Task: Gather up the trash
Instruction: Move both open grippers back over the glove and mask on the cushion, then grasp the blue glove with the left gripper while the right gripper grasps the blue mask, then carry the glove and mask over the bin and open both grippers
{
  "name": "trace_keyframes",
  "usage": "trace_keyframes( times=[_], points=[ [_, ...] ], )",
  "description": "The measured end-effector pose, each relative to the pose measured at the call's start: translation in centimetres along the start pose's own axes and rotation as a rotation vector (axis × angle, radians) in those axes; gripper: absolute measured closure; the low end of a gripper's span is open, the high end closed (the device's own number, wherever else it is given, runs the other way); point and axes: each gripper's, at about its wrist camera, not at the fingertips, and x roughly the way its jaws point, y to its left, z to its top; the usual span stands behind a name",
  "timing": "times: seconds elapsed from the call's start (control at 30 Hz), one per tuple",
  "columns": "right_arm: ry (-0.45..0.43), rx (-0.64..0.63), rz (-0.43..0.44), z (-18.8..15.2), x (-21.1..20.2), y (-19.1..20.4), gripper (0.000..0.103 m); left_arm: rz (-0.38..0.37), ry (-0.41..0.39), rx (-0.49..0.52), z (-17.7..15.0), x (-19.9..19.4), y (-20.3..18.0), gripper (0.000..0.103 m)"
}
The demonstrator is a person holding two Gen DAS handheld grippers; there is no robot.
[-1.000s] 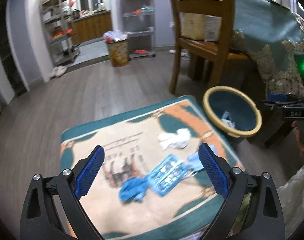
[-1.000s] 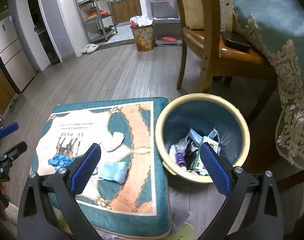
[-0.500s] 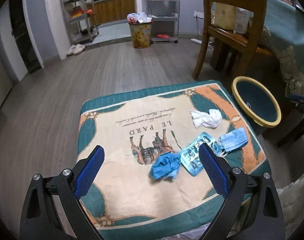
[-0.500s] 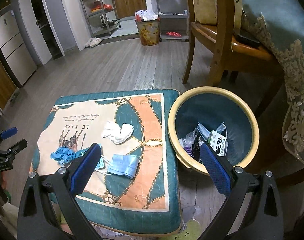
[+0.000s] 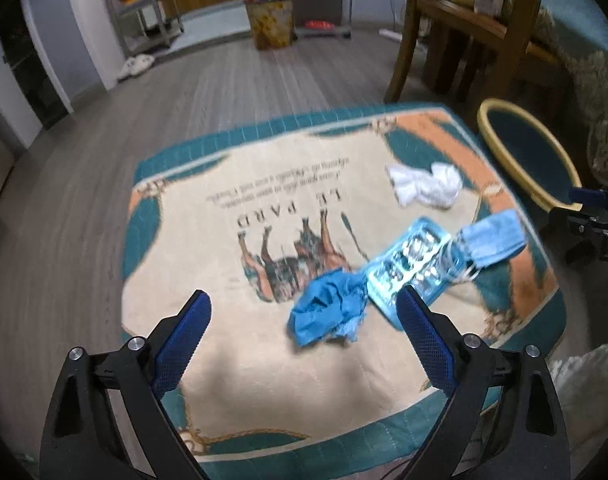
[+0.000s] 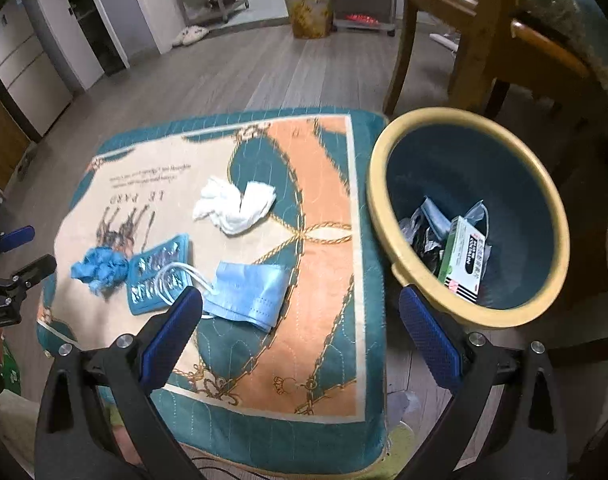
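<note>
On a patterned cushion [image 5: 231, 360] [image 6: 324, 200] lie a crumpled blue glove [image 5: 328, 312] [image 6: 99, 268], a blue blister pack [image 5: 408, 264] [image 6: 159, 272], a blue face mask [image 5: 492, 236] [image 6: 251, 288] and a white tissue wad [image 5: 424, 188] [image 6: 235, 204]. A yellow-rimmed bin [image 5: 520, 156] [image 6: 464, 216] with trash inside stands right of the cushion. My left gripper [image 5: 304, 340] is open and empty, just short of the glove. My right gripper [image 6: 301, 332] is open and empty above the cushion's near right part, beside the mask.
A wooden chair [image 5: 464, 28] [image 6: 484, 40] and a table with a lace-edged cloth [image 5: 584, 60] stand behind the bin. Wood floor [image 5: 83, 160] surrounds the cushion. A far trash bin [image 5: 269, 20] and metal shelves [image 5: 143, 4] stand at the back.
My left gripper has dropped lower and closer to the glove and blister pack. My right gripper has moved closer to the cushion and the mask. Both stay open.
</note>
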Motion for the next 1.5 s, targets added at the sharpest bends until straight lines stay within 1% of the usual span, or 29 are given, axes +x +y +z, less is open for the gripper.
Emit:
trace_keyframes(
  times=[0.03, 0.07, 0.2, 0.37, 0.4, 0.47, 0.53, 0.57, 0.6, 0.63, 0.67, 0.7, 0.73, 0.77, 0.83, 0.87, 0.93, 1.03, 1.1, 1.2, 1.33, 1.43, 1.5],
  points=[
    [0.02, -0.014, -0.001, -0.2, 0.7, 0.3, 0.012, -0.002, 0.014, -0.003, -0.1, 0.5, 0.0, 0.01],
    [0.03, -0.02, -0.001, -0.2, 1.1, 0.4, 0.015, -0.007, 0.032, -0.006, -0.2, 1.1, -0.1, 0.011],
    [0.061, -0.041, -0.003, -0.4, 2.5, 1.0, 0.017, -0.001, 0.069, -0.009, -0.4, 2.8, -0.2, 0.012],
    [0.091, -0.04, 0.016, -0.4, 3.7, 1.6, 0.023, -0.028, 0.123, -0.054, -0.5, 4.8, 0.1, 0.023],
    [0.096, -0.04, 0.018, -0.4, 3.9, 1.7, 0.026, -0.028, 0.132, -0.057, -0.4, 5.0, 0.0, 0.023],
    [0.106, -0.034, 0.028, -0.4, 4.4, 1.8, 0.032, -0.028, 0.146, -0.055, -0.4, 5.5, -0.1, 0.032],
    [0.122, -0.027, 0.036, -0.4, 4.9, 1.7, 0.041, -0.041, 0.169, -0.062, -0.3, 6.0, -0.1, 0.038],
    [0.129, -0.027, 0.039, -0.4, 5.1, 1.7, 0.043, -0.05, 0.176, -0.067, -0.2, 6.2, -0.1, 0.042],
    [0.136, -0.029, 0.039, -0.4, 5.3, 1.7, 0.049, -0.061, 0.18, -0.07, -0.2, 6.3, -0.2, 0.044],
    [0.147, -0.033, 0.044, -0.5, 5.6, 1.7, 0.057, -0.068, 0.181, -0.069, -0.1, 6.4, -0.3, 0.05],
    [0.152, -0.033, 0.052, -0.5, 5.7, 1.7, 0.06, -0.08, 0.181, -0.068, -0.1, 6.4, -0.4, 0.056],
    [0.155, -0.033, 0.062, -0.5, 5.7, 1.7, 0.067, -0.086, 0.182, -0.066, 0.0, 6.4, -0.6, 0.057],
    [0.154, -0.037, 0.069, -0.5, 5.7, 1.8, 0.077, -0.084, 0.181, -0.061, 0.0, 6.4, -0.7, 0.059],
    [0.151, -0.044, 0.073, -0.4, 5.6, 1.9, 0.079, -0.083, 0.177, -0.054, 0.0, 6.3, -0.9, 0.065],
    [0.136, -0.054, 0.075, -0.2, 5.2, 2.1, 0.081, -0.089, 0.168, -0.052, 0.3, 6.0, -0.9, 0.075],
    [0.13, -0.056, 0.077, -0.1, 5.0, 2.2, 0.082, -0.083, 0.16, -0.061, 0.4, 5.8, -0.8, 0.076],
    [0.103, -0.053, 0.084, 0.3, 4.2, 2.2, 0.082, -0.076, 0.144, -0.081, 0.6, 5.3, -0.5, 0.077],
    [0.061, -0.048, 0.082, 1.0, 2.9, 2.0, 0.083, -0.053, 0.09, -0.098, 1.3, 4.0, 0.0, 0.078],
    [0.031, -0.037, 0.082, 1.5, 1.9, 1.7, 0.083, -0.054, 0.058, -0.103, 1.8, 3.3, 0.0, 0.078],
    [-0.02, -0.035, 0.062, 2.4, 0.3, 1.3, 0.083, -0.037, 0.007, -0.098, 2.6, 2.0, -0.1, 0.078],
    [-0.096, -0.018, 0.062, 3.7, -2.2, 0.4, 0.083, -0.059, -0.057, -0.112, 4.0, 0.5, -0.3, 0.078],
    [-0.137, -0.015, 0.046, 4.7, -4.0, -0.2, 0.083, -0.072, -0.081, -0.116, 5.0, -0.3, -0.8, 0.078],
    [-0.158, -0.021, 0.042, 5.1, -5.2, -0.4, 0.083, -0.087, -0.113, -0.105, 5.9, -1.7, -1.6, 0.078]
  ],
)
